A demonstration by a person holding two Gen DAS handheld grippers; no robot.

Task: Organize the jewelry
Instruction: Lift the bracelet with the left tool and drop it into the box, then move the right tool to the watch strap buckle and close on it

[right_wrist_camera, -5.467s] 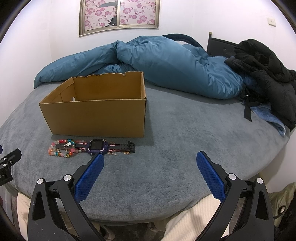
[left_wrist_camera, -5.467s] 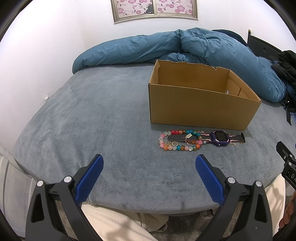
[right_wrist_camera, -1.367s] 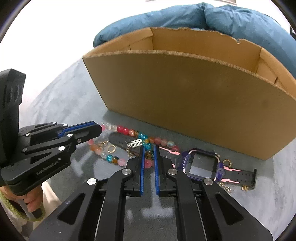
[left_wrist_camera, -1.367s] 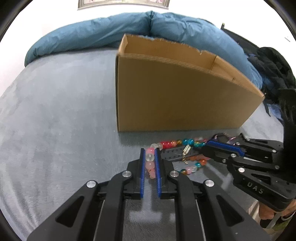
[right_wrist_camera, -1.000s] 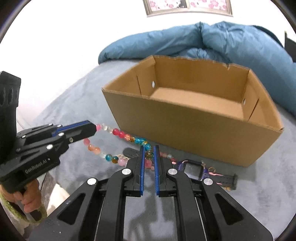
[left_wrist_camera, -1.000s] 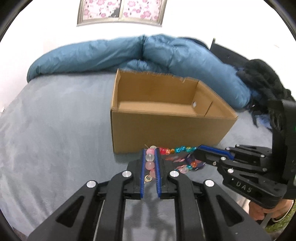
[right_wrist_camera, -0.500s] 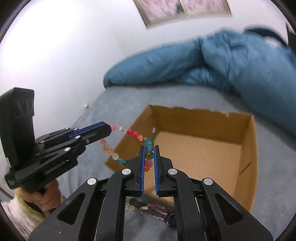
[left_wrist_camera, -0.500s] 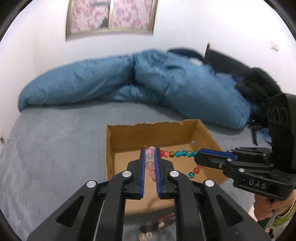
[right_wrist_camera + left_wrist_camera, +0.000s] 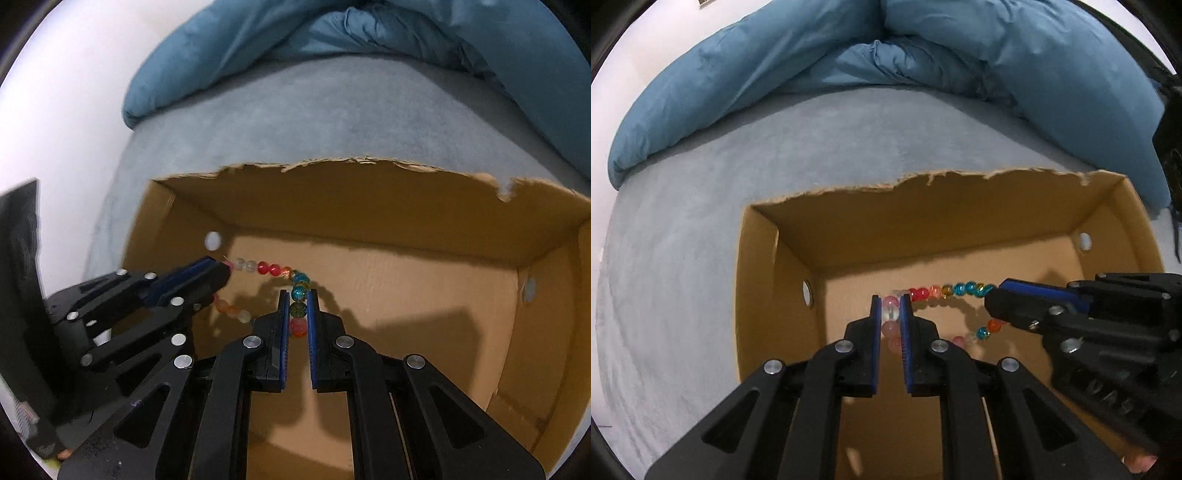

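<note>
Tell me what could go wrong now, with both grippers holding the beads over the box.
1. The beads hang stretched between the left gripper and right gripper; pulling apart could snap the string.
2. Opening only one gripper may swing the strand against the box wall or leave it dangling from the other.
3. Each grip pinches just a few round beads, which could slip out.

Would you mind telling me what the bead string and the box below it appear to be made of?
Bead string: probably glass or clear plastic; the beads look glossy and translucent, some crackled inside. Which one, the look leaves open.
Box: plain brown corrugated cardboard, matte, with a ragged torn far rim and punched round holes in the end walls.
</note>
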